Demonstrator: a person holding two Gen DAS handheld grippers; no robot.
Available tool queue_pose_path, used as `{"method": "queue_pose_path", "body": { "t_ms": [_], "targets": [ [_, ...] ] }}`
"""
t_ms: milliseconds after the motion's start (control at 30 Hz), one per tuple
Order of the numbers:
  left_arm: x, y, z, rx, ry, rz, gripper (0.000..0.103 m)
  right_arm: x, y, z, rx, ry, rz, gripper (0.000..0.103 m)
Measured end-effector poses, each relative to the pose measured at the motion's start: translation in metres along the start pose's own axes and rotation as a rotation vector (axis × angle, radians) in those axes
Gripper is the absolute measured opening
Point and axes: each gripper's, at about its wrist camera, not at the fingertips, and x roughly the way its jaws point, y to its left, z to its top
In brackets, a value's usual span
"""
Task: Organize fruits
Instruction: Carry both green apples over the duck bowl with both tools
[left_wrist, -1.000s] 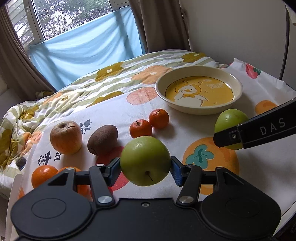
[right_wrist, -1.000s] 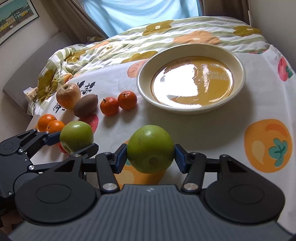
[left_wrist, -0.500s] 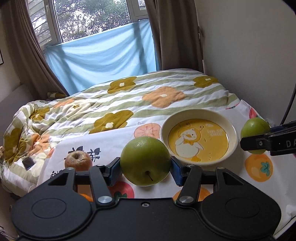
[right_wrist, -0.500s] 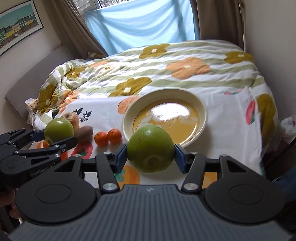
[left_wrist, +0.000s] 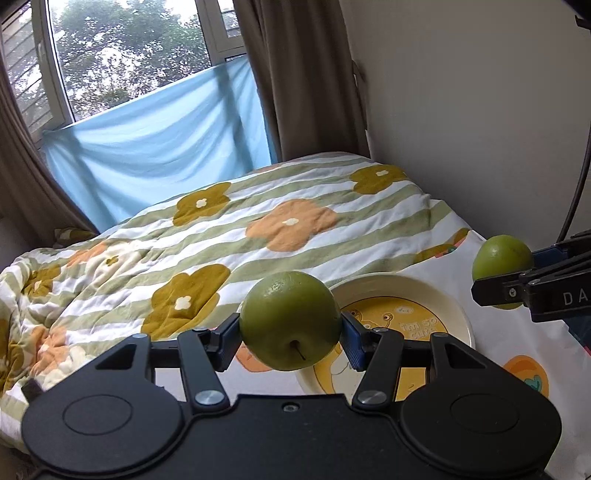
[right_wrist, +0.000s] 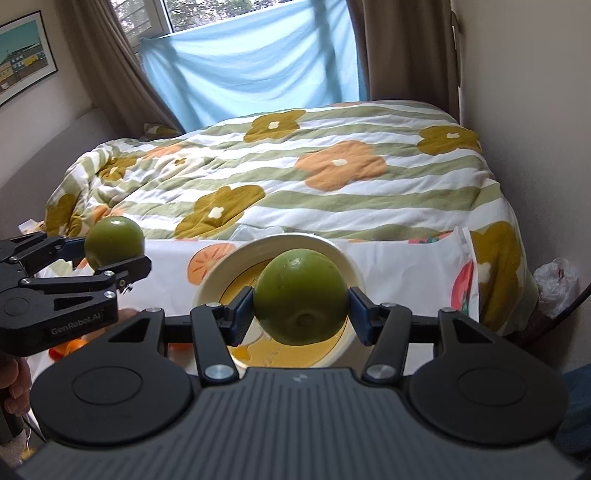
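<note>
Apples: 2 green ones, both in the air. L gripper (left_wrist: 290, 334) is clamped on 1 apple (left_wrist: 290, 320), R gripper (right_wrist: 301, 309) on the other (right_wrist: 300, 297). Bowl (right_wrist: 332, 248) lies below & just ahead of both, R nearer its centre, so I'd drop R's 1st.

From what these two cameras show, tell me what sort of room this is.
Most likely a bedroom in a home. A bed with a striped, flower-print quilt fills most of the view, a curtained window stands behind it, and a framed picture hangs on the wall. The fruit and plate sit on a cloth at the bed's near end.
</note>
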Motion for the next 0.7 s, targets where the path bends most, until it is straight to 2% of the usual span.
{"method": "queue_pose_path", "body": {
  "t_ms": [200,433,700],
  "targets": [
    [0.052,-0.006,0.012,0.066,0.047,-0.070,0.060,0.030,-0.009,0.016,0.050,0.018,-0.053,0.069],
    [0.114,-0.024,0.013,0.137,0.128,-0.159,0.060,0.050,-0.024,0.019,0.138,0.042,-0.117,0.069],
    [0.150,-0.038,0.007,0.196,0.207,-0.230,0.060,0.062,-0.037,0.016,0.188,0.067,-0.169,0.069]
  ]
}}
